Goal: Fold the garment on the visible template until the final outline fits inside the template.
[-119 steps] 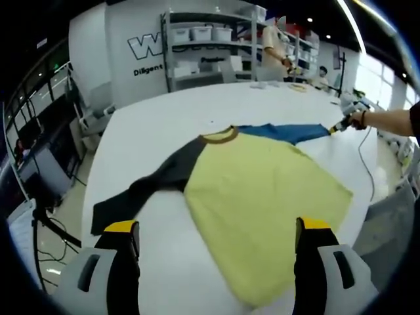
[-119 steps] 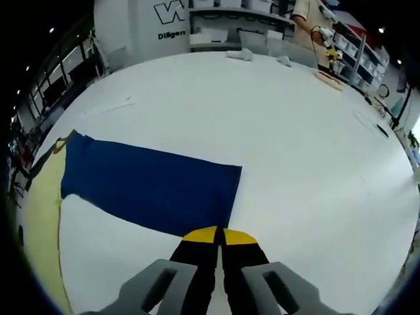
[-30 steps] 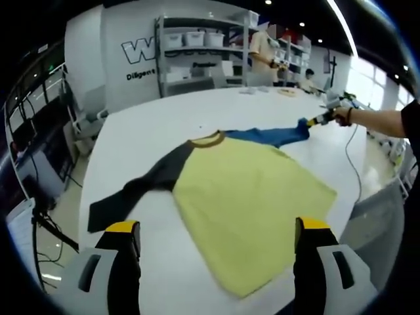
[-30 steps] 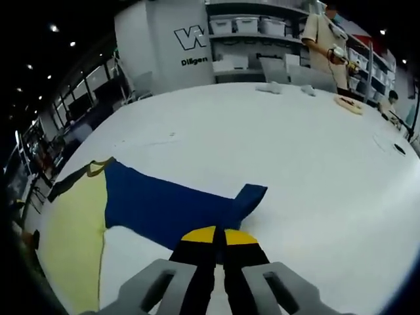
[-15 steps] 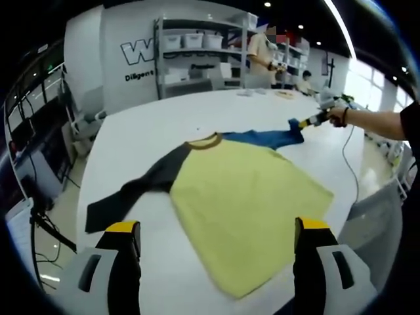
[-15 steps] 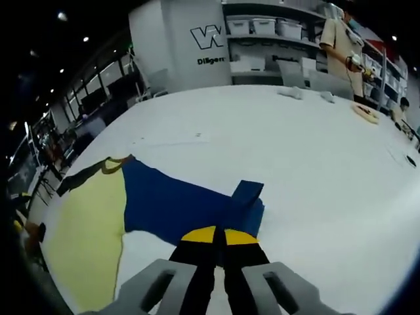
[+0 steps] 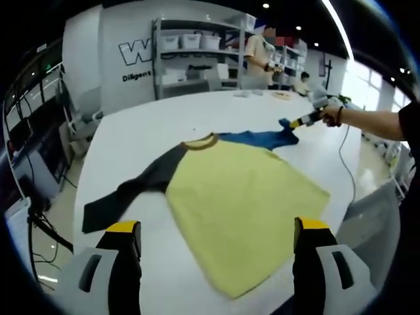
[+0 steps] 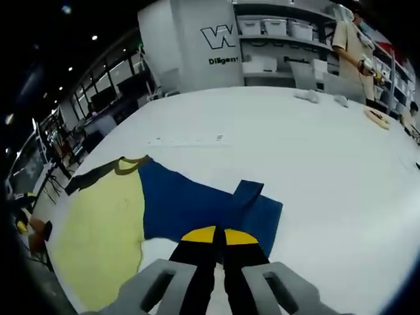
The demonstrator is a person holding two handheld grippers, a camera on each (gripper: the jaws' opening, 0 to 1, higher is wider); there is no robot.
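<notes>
A shirt with a yellow body point(image 7: 239, 200), a dark sleeve point(image 7: 131, 190) and a blue sleeve point(image 7: 259, 138) lies flat on the white table point(image 7: 151, 118). My left gripper point(image 7: 213, 243) stands open above the table's near edge, just short of the shirt's hem. My right gripper point(image 8: 218, 239) is shut on the blue sleeve point(image 8: 197, 207), whose cuff end is lifted and folded back toward the yellow body point(image 8: 98, 230). In the left gripper view the right gripper point(image 7: 300, 122) holds that cuff at the far right, in a person's hand. The brown collar point(image 7: 200, 140) faces the far side.
Shelves with white bins point(image 7: 197, 49) stand behind the table, and a person point(image 7: 259, 56) works there. Small items point(image 8: 377, 118) lie on the far part of the table. A thin strip point(image 8: 187, 140) lies beyond the collar. The table edge point(image 7: 85, 190) drops off at left.
My right gripper has carried the blue sleeve's cuff inward toward the shirt body, so the sleeve now doubles over itself. The left gripper stays open and has barely moved.
</notes>
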